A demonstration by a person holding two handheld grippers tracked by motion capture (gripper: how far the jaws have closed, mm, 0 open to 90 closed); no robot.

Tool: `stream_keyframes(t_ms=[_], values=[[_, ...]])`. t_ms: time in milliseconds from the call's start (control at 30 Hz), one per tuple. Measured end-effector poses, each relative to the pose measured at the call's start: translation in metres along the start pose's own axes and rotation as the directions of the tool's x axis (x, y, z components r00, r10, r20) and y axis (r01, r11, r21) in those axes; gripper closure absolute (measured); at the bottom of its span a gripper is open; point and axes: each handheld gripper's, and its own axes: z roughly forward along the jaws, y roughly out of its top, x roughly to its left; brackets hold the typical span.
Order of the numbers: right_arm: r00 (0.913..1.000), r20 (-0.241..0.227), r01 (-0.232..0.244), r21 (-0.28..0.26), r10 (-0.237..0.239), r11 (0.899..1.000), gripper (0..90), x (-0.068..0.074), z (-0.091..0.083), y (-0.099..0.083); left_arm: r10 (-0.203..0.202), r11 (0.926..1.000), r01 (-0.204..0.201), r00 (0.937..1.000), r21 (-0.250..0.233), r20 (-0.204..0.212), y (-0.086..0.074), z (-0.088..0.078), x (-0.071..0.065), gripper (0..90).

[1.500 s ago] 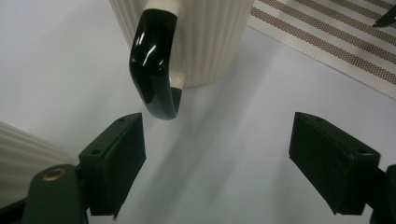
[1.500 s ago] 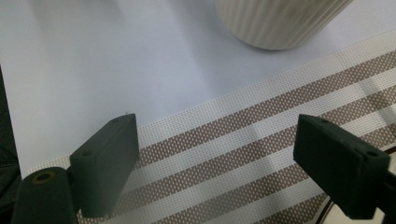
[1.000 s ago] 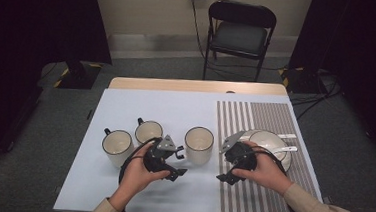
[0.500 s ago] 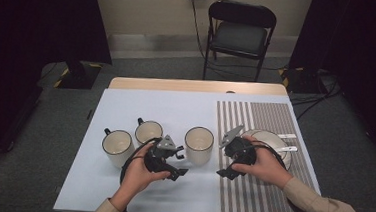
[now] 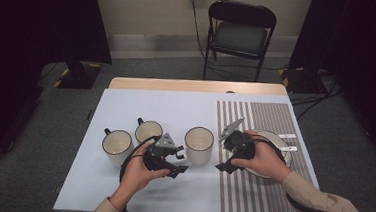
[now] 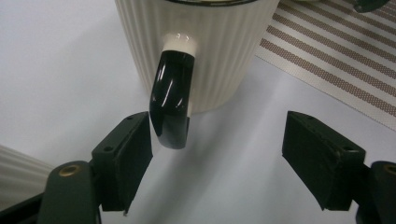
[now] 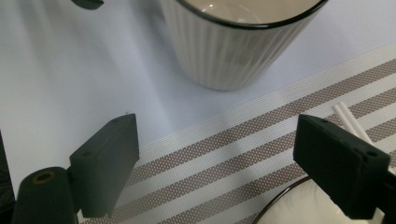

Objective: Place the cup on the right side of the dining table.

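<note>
Since its black handle (image 6: 170, 100) sits right at the left gripper's (image 5: 178, 161) spread jaws, the mug (image 5: 199, 145) is plainly the thing in hand. It stands upright on the pale sheet (image 5: 175, 112), near the middle of the table, just left of the striped mat's (image 5: 260, 121) left edge, with two more mugs (image 5: 117, 144) in a row toward the table's left edge.

It looks ceramic: stiff, fairly heavy for its size, breakable if knocked or dropped, and glazed. The ribbed wall (image 6: 219, 51) gives some bite, but the handle is glossy and likely slippery. The handle loop seems the best place to take hold, pinched across its sides; in the left gripper view it lies close to one pad and well apart from the other, so the jaws would need centring first.

Its long axis is vertical, mouth up. The handle points toward the table's near edge and a little left, at the left gripper.

To the right, the right gripper (image 5: 228, 154) hovers released over the mat, jaws wide, holding nothing, aimed at the mug's handle-free side (image 7: 233, 51). A bowl (image 5: 279, 142) lies beside it on the mat, with white sticks (image 5: 288, 136) at its far rim.
</note>
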Motion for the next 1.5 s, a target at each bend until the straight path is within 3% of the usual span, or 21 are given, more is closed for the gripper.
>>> stream_keyframes(t_ms=[267, 767, 1000, 1500], values=[[0.9997, 0.021, -0.012, 0.016, 0.012, 1.000, 14.0, -0.006, -0.005, 0.004, -0.001, 1.0000, 0.001, 1.0000, -0.003, 0.003, 0.001, -0.002, 0.000, 24.5], [0.9986, 0.042, -0.029, -0.023, 0.030, 0.999, 14.1, -0.021, -0.016, 0.022, -0.005, 0.9999, 0.005, 1.0000, -0.010, 0.003, 0.003, -0.004, -0.001, 24.9], [0.9984, 0.054, -0.015, -0.015, 0.015, 1.000, 14.2, -0.023, -0.017, 0.031, -0.006, 0.9999, 0.006, 1.0000, -0.014, 0.004, 0.003, -0.005, 0.001, 25.6], [0.9965, 0.067, -0.049, -0.018, 0.050, 0.999, 14.2, -0.033, -0.016, 0.039, -0.004, 1.0000, 0.004, 0.9997, -0.008, -0.023, 0.006, -0.004, 0.001, 37.1]])
